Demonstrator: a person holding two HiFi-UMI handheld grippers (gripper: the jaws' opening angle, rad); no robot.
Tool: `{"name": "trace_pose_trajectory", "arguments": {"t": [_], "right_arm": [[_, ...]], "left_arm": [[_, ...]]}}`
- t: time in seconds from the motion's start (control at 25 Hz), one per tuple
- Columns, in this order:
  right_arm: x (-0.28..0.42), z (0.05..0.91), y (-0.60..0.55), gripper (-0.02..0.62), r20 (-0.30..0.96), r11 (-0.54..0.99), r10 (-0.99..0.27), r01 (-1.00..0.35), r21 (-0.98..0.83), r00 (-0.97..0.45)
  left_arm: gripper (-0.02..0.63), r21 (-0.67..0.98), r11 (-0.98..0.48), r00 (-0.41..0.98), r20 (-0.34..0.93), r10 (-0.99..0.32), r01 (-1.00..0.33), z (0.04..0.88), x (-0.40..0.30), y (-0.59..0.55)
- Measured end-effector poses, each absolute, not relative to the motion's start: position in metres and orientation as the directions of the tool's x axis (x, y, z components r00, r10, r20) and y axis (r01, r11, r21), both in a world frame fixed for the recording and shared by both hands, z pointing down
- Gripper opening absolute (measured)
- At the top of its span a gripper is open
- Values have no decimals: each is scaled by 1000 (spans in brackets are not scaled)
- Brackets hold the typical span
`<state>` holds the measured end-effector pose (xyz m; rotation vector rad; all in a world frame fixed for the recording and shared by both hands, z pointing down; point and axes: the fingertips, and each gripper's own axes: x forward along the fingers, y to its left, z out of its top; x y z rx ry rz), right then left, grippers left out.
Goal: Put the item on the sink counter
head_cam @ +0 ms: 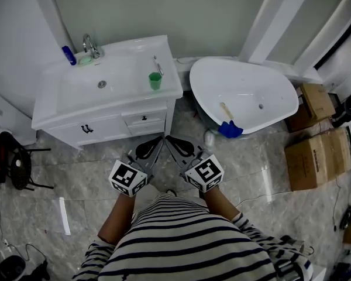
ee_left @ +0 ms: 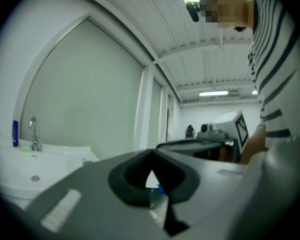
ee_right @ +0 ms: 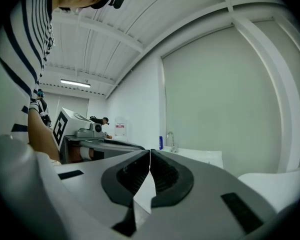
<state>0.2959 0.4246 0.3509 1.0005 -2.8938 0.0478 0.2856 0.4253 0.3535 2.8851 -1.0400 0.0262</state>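
1. Bathroom corner: pale green wall behind, grey marbled tile floor (head_cam: 76,180) below.
2. Inside the white oval bathtub (head_cam: 205,78), close to its front wall: a crumpled blue item (head_cam: 230,129), touching a pale wooden stick (head_cam: 225,110) lying on the tub bottom just behind it. Too small to tell whether one piece or two.
3. Just beside the tub, on its left: a white vanity bench (head_cam: 171,69) with a moulded basin and dark-handled drawers.
4. On the bench: an upright green plastic cup (head_cam: 155,81) near the right front corner, with a thin stick standing in it. At the back, a chrome tap (head_cam: 90,45), and left of that a dark blue bottle (head_cam: 68,55).
5. In front of the bench, over the floor and well apart from the blue item: left gripper (ee_left: 151,156), fingers together at the tips, nothing between them.
6. Close beside it, tip nearly against tip in the head view: right gripper (ee_right: 150,154), fingers likewise pressed together and empty.
7. Behind both grippers: bare forearms and a navy-and-white striped top (head_cam: 193,239).
8. Further out: brown cardboard boxes (head_cam: 316,157) right of the tub, a black chair (head_cam: 14,165) at the left edge.
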Motion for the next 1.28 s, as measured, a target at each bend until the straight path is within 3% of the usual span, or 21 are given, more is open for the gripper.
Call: {"name": "trace_pose_trajectory", "arguments": {"t": [0.64, 1.28], "right_arm": [[239, 372, 328, 9, 173, 774, -623, -633, -3, -763], [163, 373, 237, 9, 264, 799, -600, -583, 147, -756]], "left_arm": [[3, 104, -765, 771, 53, -634, -636, 369, 211, 321], [3, 75, -809, 813, 30, -582, -582, 364, 146, 223]]}}
